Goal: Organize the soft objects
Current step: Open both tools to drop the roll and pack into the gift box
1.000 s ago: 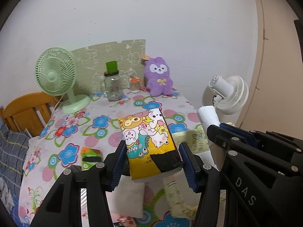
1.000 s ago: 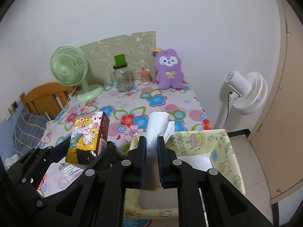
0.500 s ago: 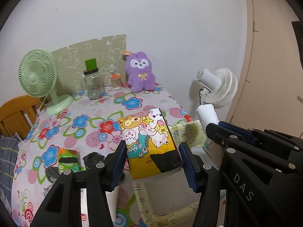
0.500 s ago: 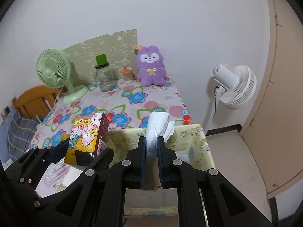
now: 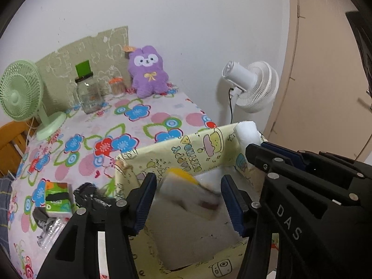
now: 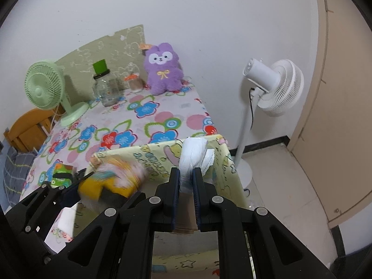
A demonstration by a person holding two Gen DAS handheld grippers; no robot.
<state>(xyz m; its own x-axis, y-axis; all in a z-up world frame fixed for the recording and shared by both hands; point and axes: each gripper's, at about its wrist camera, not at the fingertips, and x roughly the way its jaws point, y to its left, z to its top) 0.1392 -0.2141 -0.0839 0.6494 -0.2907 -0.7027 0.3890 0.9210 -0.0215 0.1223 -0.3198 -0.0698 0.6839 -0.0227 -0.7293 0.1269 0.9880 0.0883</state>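
My left gripper (image 5: 187, 198) is open above a yellow cartoon-print storage box (image 5: 204, 150). The yellow cartoon tissue pack (image 5: 189, 191) is blurred, falling free between the jaws into the box; it also shows in the right wrist view (image 6: 111, 179). My right gripper (image 6: 186, 181) is shut on a white tissue pack (image 6: 193, 154) and holds it over the box's right side (image 6: 229, 169). The white pack also shows in the left wrist view (image 5: 246, 134). A purple plush bunny (image 5: 148, 72) sits at the table's far edge.
The flowered table (image 5: 93, 139) holds a green tissue pack (image 5: 58, 200), a black crumpled item (image 5: 93, 200), a green desk fan (image 5: 21, 97), a glass jar (image 5: 89, 93) and a small jar (image 5: 117, 87). A white standing fan (image 5: 253, 86) is right of the table. A wooden chair (image 6: 25, 127) is left.
Both grippers moved right, over the box. My left gripper opened and let go of the yellow cartoon pack, which is dropping into the box. The right gripper still holds the white pack.
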